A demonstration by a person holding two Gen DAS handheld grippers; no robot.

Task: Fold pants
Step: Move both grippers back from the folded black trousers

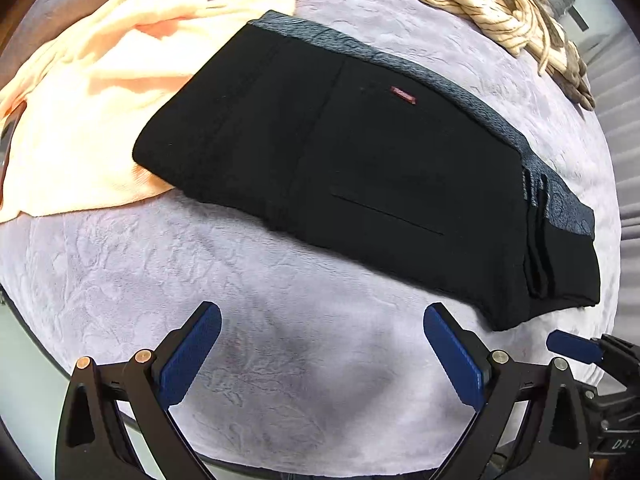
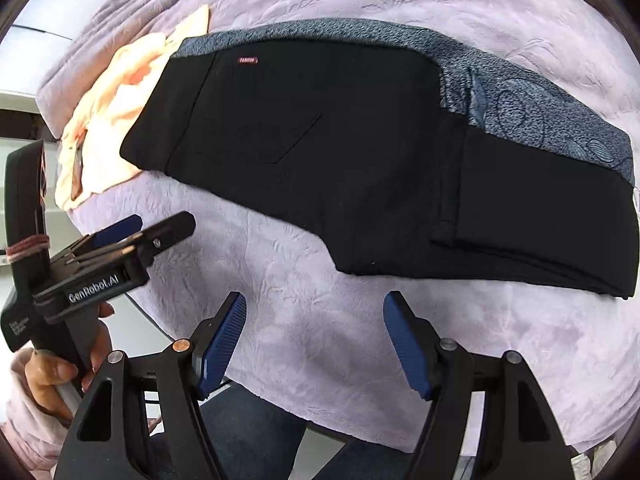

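Tool, left (image 1: 322,350): jaws wide apart, nothing between them, hovering over bare cover just short of the pants' near edge. Tool, right (image 2: 314,342): likewise spread and empty, a little nearer the thick folded end. Pants (image 1: 340,168): ahead of both tools on the lilac-covered desk (image 1: 280,380), long axis running crosswise to the fingers; black, folded into a flat compact bundle, blue patterned lining showing along the far edge, small red label on top, one end overlapping a peach cloth (image 1: 92,112)

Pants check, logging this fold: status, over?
Left gripper open, empty. Right gripper open, empty. Black pants lie folded on the purple blanket, one end over the peach cloth. Nothing blocking.
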